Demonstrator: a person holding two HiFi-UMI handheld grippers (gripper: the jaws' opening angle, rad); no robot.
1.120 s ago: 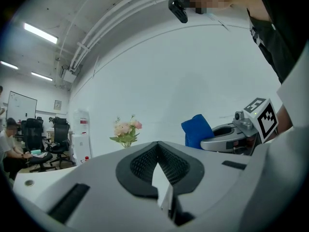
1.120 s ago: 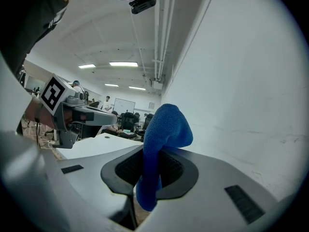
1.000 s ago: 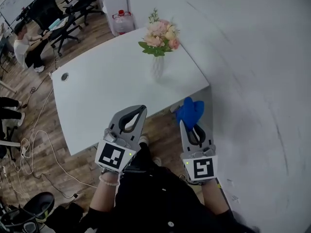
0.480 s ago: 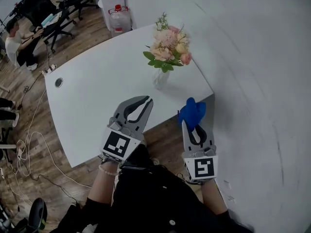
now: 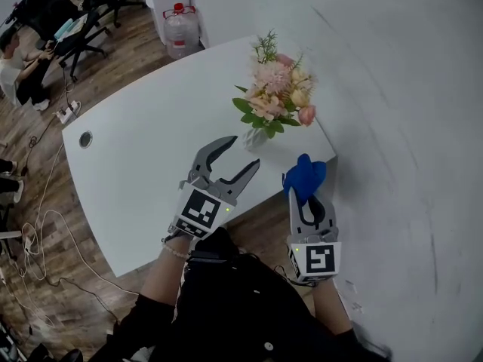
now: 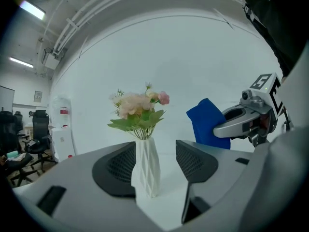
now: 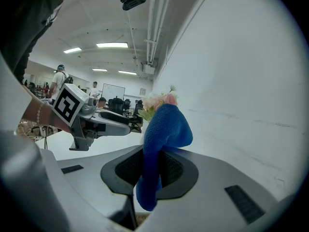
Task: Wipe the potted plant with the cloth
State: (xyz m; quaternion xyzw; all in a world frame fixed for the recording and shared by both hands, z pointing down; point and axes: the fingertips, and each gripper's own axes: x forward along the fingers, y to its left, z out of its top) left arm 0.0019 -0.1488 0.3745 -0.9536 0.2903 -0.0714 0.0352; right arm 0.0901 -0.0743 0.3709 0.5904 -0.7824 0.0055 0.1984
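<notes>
The potted plant is a white faceted vase (image 5: 255, 137) (image 6: 146, 166) holding pink and peach flowers (image 5: 278, 96) (image 6: 138, 104), near the desk's right edge. My left gripper (image 5: 240, 155) (image 6: 155, 164) is open just short of the vase; its jaws have just been opening. The vase shows in the gap ahead, and the pads do not touch it. My right gripper (image 5: 305, 196) (image 7: 153, 170) is shut on the blue cloth (image 5: 304, 175) (image 7: 162, 139) (image 6: 206, 123), whose bunched top sticks up beyond the jaws. It hovers off the desk's corner, right of the vase.
The white desk (image 5: 136, 164) has a round cable hole (image 5: 85, 138) at its left end. A white wall (image 5: 407, 127) runs close along the right. A water bottle (image 5: 183, 26), office chairs and a seated person (image 5: 23, 70) are at the far left, with cables on the wooden floor.
The left jaws went from shut to wide open. Both grippers moved forward toward the plant, the left more so. The right keeps hold of the cloth.
</notes>
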